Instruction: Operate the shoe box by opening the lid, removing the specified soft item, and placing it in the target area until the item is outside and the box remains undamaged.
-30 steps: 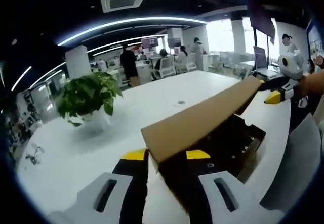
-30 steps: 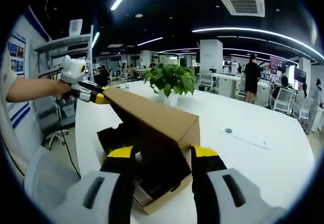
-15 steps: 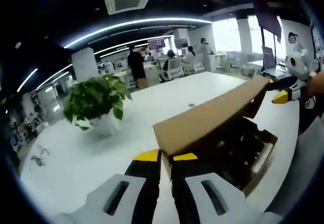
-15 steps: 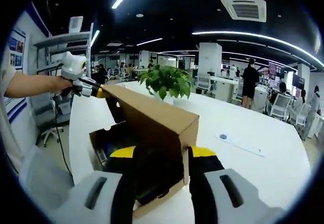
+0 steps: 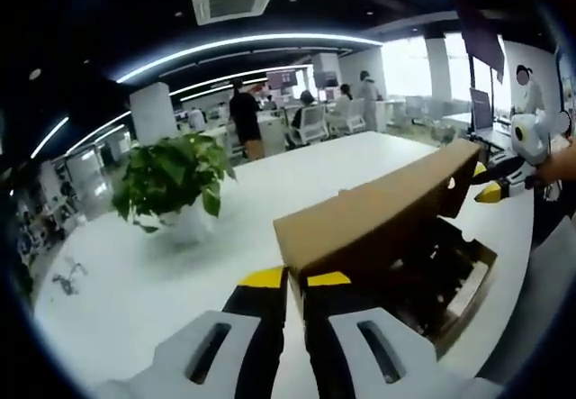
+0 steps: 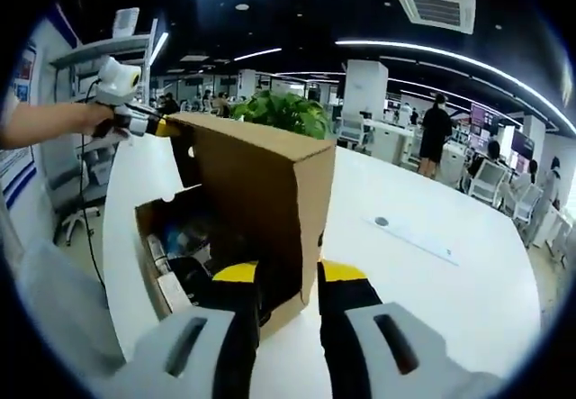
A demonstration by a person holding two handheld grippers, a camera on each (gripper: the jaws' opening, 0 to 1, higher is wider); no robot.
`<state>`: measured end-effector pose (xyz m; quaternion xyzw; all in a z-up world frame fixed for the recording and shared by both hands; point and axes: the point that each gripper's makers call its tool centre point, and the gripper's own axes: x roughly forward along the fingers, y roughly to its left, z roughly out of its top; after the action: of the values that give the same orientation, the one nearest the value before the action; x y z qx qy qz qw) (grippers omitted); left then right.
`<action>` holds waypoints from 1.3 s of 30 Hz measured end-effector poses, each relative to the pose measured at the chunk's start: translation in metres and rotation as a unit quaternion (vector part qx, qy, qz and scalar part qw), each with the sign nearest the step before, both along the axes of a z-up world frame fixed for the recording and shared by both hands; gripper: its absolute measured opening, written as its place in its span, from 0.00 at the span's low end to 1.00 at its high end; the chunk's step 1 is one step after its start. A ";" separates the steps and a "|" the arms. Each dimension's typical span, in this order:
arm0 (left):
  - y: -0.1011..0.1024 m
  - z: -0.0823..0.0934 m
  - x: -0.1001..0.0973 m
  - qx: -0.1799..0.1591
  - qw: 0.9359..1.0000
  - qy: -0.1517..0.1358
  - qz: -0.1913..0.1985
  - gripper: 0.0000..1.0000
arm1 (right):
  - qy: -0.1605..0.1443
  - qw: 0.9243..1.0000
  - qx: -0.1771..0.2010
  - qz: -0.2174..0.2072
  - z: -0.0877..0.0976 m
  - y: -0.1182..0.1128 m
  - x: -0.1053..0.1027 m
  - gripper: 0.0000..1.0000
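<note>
Centre frame in both views, the left gripper [image 5: 297, 278] and right gripper [image 6: 288, 271] each pinch a corner of the raised brown lid [image 6: 247, 192] above the shoe box [image 6: 157, 268] on the white table [image 5: 135, 282]

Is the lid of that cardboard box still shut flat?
No, in the right gripper view the lid stands raised, and dark contents show inside the open shoe box beneath it.

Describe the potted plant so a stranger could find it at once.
Start at the long white table that carries the open brown cardboard shoe box. Beyond the box's raised lid stands the leafy green plant in a white pot. It is the only green, living thing on the table.
</note>
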<state>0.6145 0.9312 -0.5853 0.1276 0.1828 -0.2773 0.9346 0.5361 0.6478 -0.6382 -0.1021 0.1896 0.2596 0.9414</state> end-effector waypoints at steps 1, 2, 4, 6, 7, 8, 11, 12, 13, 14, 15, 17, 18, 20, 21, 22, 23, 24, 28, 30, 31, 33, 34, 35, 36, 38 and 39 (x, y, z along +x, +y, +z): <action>-0.001 0.000 0.001 0.000 1.000 0.000 0.000 0.03 | 0.004 1.000 -0.004 -0.001 -0.004 -0.002 0.001 0.19; -0.001 0.000 0.002 0.000 1.000 -0.001 0.001 0.03 | 0.005 1.000 -0.008 -0.001 -0.006 -0.004 0.001 0.18; -0.001 0.001 0.005 -0.001 1.000 -0.001 0.002 0.03 | 0.009 1.000 -0.016 0.000 -0.012 -0.006 0.003 0.17; -0.002 0.001 0.007 -0.001 1.000 -0.002 0.002 0.03 | 0.011 1.000 -0.024 0.001 -0.018 -0.007 0.005 0.15; -0.003 0.002 0.008 -0.001 1.000 -0.002 0.002 0.03 | 0.012 1.000 -0.029 0.001 -0.021 -0.008 0.006 0.14; -0.003 0.002 0.010 -0.001 1.000 -0.003 0.002 0.03 | 0.013 0.999 -0.033 0.000 -0.023 -0.009 0.008 0.12; -0.004 0.002 0.013 -0.001 1.000 -0.003 0.001 0.02 | 0.015 0.999 -0.040 -0.005 -0.029 -0.011 0.012 0.07; -0.005 0.003 0.014 0.000 1.000 -0.004 0.001 0.02 | 0.017 0.999 -0.044 -0.007 -0.031 -0.012 0.014 0.06; -0.005 0.003 0.015 0.000 1.000 -0.004 0.001 0.02 | 0.018 0.999 -0.045 -0.008 -0.032 -0.012 0.014 0.05; -0.005 0.003 0.016 0.001 1.000 -0.004 0.000 0.02 | 0.019 0.999 -0.045 -0.009 -0.034 -0.012 0.016 0.05; -0.005 0.003 0.017 0.000 1.000 -0.004 0.000 0.02 | 0.020 0.999 -0.044 -0.009 -0.035 -0.012 0.017 0.05; -0.006 0.003 0.019 0.001 1.000 -0.004 0.000 0.02 | 0.023 0.999 -0.043 -0.011 -0.037 -0.011 0.020 0.05; -0.007 0.003 0.020 0.001 1.000 -0.005 0.000 0.02 | 0.024 0.999 -0.044 -0.011 -0.039 -0.011 0.021 0.05; -0.008 0.003 0.022 0.003 1.000 -0.005 0.000 0.03 | 0.026 0.999 -0.045 -0.011 -0.041 -0.010 0.023 0.05; -0.008 0.003 0.024 0.003 1.000 -0.005 0.000 0.03 | 0.027 0.998 -0.047 -0.012 -0.042 -0.010 0.024 0.05; -0.008 0.003 0.025 0.003 1.000 -0.005 0.000 0.03 | 0.028 0.998 -0.047 -0.012 -0.044 -0.010 0.025 0.05; -0.008 0.003 0.026 0.003 1.000 -0.005 0.000 0.03 | 0.028 0.998 -0.048 -0.012 -0.044 -0.009 0.026 0.04; -0.009 0.003 0.027 0.003 1.000 -0.006 0.000 0.03 | 0.029 0.998 -0.048 -0.012 -0.045 -0.009 0.027 0.04; -0.009 0.003 0.032 0.005 1.000 -0.007 -0.001 0.03 | 0.030 0.998 -0.045 -0.015 -0.045 -0.009 0.031 0.04; -0.010 0.002 0.035 0.004 1.000 -0.006 -0.001 0.03 | 0.030 0.998 -0.044 -0.015 -0.045 -0.009 0.033 0.04; -0.010 0.002 0.036 0.004 1.000 -0.006 -0.001 0.03 | 0.030 0.998 -0.044 -0.016 -0.045 -0.009 0.034 0.03; -0.011 0.002 0.039 0.005 1.000 -0.007 -0.001 0.03 | 0.029 0.998 -0.044 -0.016 -0.045 -0.008 0.035 0.02; -0.011 0.001 0.040 0.006 1.000 -0.008 -0.001 0.03 | 0.029 0.998 -0.044 -0.016 -0.045 -0.007 0.036 0.02; -0.011 0.001 0.041 0.007 1.000 -0.009 -0.001 0.03 | 0.025 0.998 -0.050 -0.018 -0.045 -0.008 0.037 0.01; -0.012 0.001 0.041 0.008 1.000 -0.010 -0.001 0.03 | 0.023 0.998 -0.054 -0.019 -0.044 -0.009 0.038 0.01; -0.013 -0.001 0.043 0.019 1.000 -0.016 -0.003 0.03 | 0.023 0.998 -0.054 -0.018 -0.044 -0.010 0.038 0.00; -0.013 -0.002 0.043 0.021 1.000 -0.017 -0.004 0.03 | 0.021 0.998 -0.056 -0.018 -0.044 -0.011 0.039 0.00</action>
<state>0.6571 0.9178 -0.5872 0.1527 0.1721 -0.2753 0.9334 0.5750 0.6373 -0.6824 -0.1461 0.2256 0.2332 0.9346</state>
